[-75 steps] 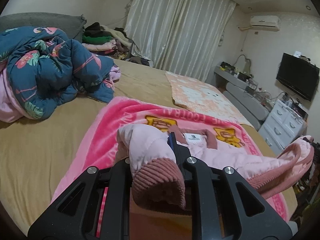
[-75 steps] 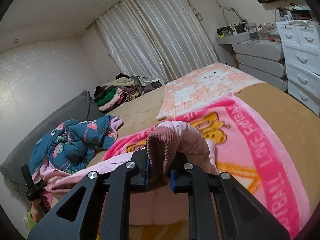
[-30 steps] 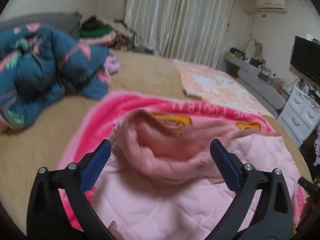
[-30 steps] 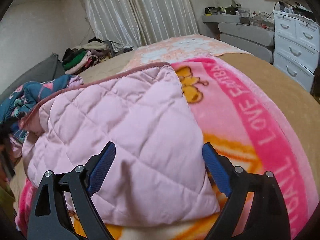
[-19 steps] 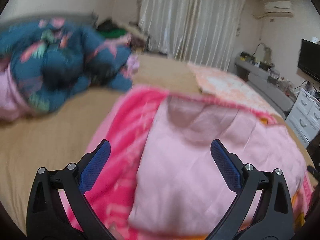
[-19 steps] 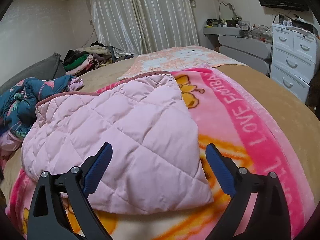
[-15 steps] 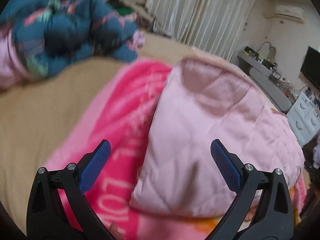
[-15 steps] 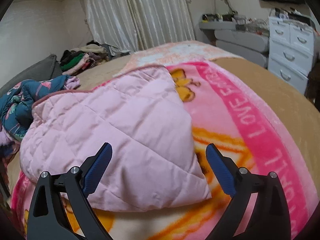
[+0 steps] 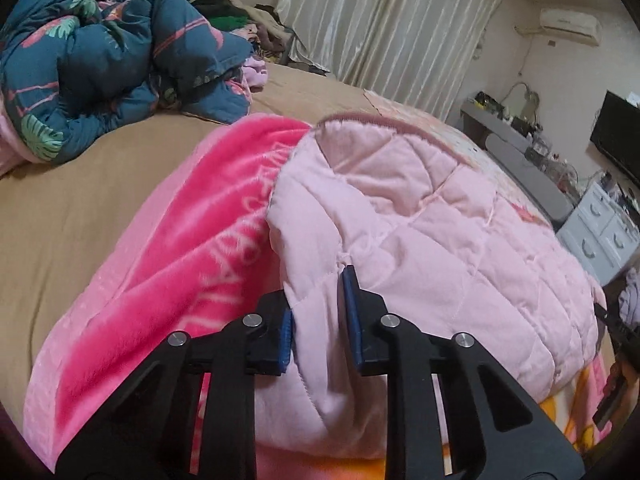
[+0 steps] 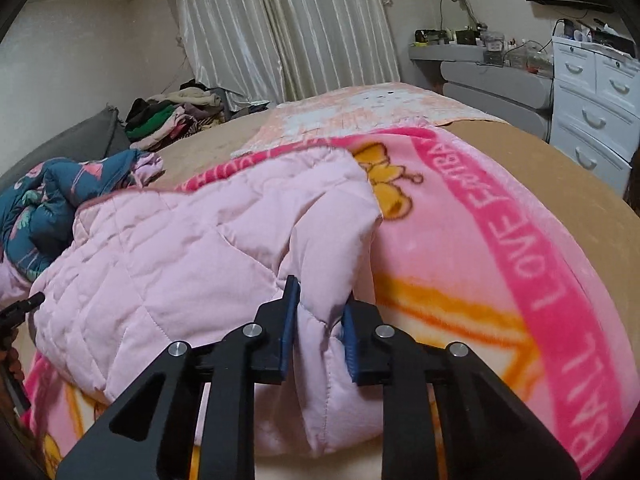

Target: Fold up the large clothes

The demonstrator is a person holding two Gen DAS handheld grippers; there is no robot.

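A pale pink quilted jacket [image 9: 432,240] lies folded on a bright pink blanket [image 9: 192,240] on the bed. My left gripper [image 9: 318,320] is shut on the jacket's near left edge, with fabric pinched between its blue pads. In the right wrist view the same jacket [image 10: 192,248] lies on the blanket [image 10: 500,248], and my right gripper [image 10: 318,324] is shut on its near right corner. The left gripper's tip shows at the far left of the right wrist view [image 10: 20,308].
A crumpled blue floral quilt [image 9: 100,52] lies at the far left of the tan bed [image 9: 72,192]. A pile of clothes [image 10: 172,116] sits by the curtain. A peach blanket [image 10: 360,112] lies further back. White drawers [image 10: 596,104] stand at the right.
Both grippers let go of the jacket's ribbed cuffs, opened wide, then came down and closed on the near edge of the now folded jacket.
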